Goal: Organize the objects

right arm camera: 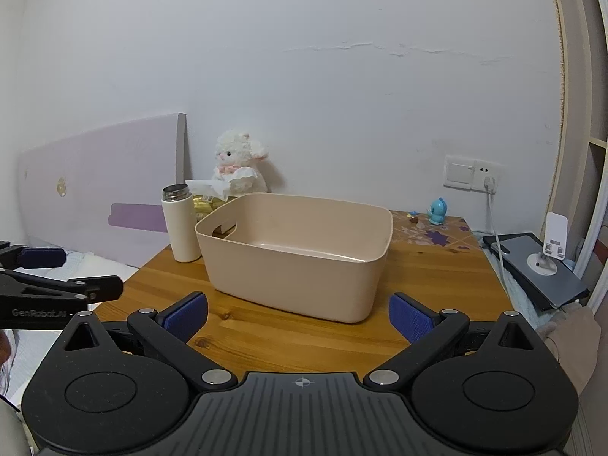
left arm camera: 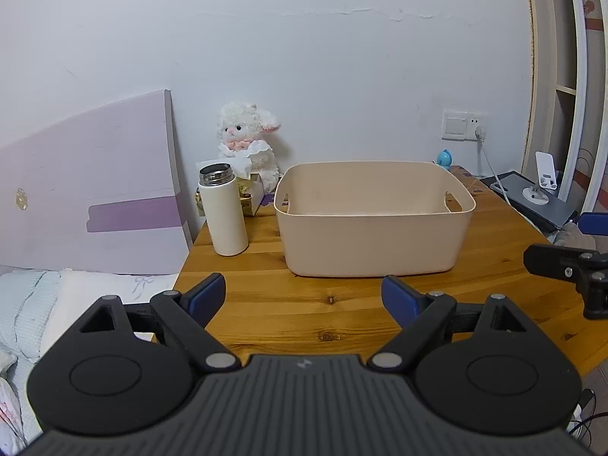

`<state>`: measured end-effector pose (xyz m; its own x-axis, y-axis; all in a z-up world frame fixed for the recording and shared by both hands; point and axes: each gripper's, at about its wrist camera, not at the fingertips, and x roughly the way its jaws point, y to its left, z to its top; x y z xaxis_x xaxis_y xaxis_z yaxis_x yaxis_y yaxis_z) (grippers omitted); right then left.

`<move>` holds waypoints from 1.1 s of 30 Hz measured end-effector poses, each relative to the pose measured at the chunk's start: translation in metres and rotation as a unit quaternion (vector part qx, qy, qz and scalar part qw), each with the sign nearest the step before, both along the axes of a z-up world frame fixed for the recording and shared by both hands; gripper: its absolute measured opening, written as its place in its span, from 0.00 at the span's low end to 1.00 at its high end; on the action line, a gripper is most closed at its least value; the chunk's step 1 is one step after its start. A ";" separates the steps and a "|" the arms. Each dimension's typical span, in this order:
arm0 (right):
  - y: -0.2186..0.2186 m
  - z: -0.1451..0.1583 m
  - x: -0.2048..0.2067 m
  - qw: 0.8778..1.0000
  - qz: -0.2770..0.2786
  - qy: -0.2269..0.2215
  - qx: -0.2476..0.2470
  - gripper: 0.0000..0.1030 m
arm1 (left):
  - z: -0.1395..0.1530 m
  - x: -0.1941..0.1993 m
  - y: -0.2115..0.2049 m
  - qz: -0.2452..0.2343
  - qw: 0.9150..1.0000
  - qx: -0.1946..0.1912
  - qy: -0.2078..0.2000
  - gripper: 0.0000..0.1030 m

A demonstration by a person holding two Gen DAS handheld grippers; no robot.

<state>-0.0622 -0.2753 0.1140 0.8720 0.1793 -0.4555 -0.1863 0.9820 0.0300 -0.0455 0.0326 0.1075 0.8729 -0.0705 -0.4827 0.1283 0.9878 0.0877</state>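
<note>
From the left wrist, the left gripper [left arm camera: 304,296] hangs with jaws apart and nothing between them, low over the near edge of the wooden table [left arm camera: 334,315]; the beige bin [left arm camera: 374,243] sits straight ahead and the white bottle [left arm camera: 224,212] stands uncapped just left of it, probably staged for packing. From the right wrist, the right gripper [right arm camera: 298,317] is likewise spread and holding nothing, the bin [right arm camera: 292,269] ahead, the bottle [right arm camera: 181,224] far left beside it.

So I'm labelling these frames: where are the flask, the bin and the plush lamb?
flask [left arm camera: 227,220], left wrist view, middle of its white body.
bin [right arm camera: 288,285], right wrist view, its near outer wall.
plush lamb [left arm camera: 239,127], left wrist view, its face.
</note>
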 end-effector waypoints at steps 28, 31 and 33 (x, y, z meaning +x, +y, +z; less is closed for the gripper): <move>-0.012 -0.008 -0.007 1.000 -0.018 0.014 -0.009 1.00 | 0.009 -0.022 -0.003 -0.007 1.000 0.004 -0.011 0.88; -0.012 -0.010 -0.005 1.000 -0.019 0.018 -0.011 1.00 | 0.008 -0.020 -0.004 -0.007 1.000 0.004 -0.008 0.88; -0.012 -0.011 -0.004 1.000 -0.018 0.021 -0.011 1.00 | 0.007 -0.019 -0.004 -0.007 1.000 0.003 -0.006 0.88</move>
